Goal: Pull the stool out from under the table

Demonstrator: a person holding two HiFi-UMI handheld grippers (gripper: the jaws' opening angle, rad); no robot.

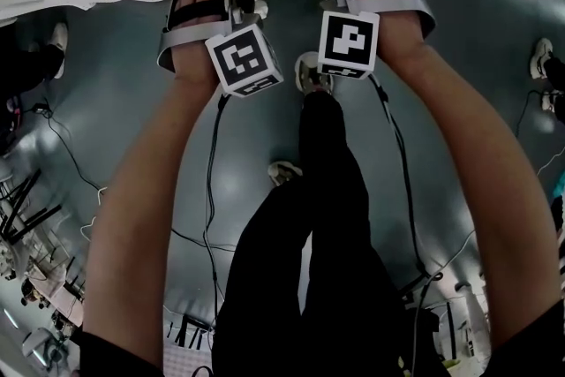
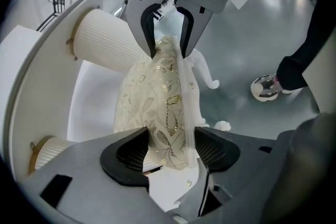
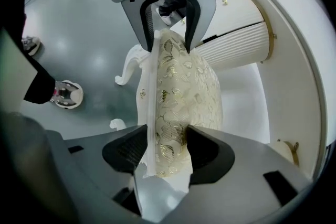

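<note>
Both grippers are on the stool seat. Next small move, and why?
Probably draw both straight back toward you, evenly. The left gripper and right gripper each clamp the stool at its seat edge, and the seat lies close beside a fluted table leg, so an uneven pull might swing it into that.

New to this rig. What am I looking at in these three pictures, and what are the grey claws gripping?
No robot: a person holds a two-jaw gripper in each hand. The head view looks down past the person's legs to the grey floor. The other two views ride on the grippers. The left gripper and the right gripper are each shut on the edge of the white stool with the cream, gold-leaf cushion, next to the white table with fluted columns.
</note>
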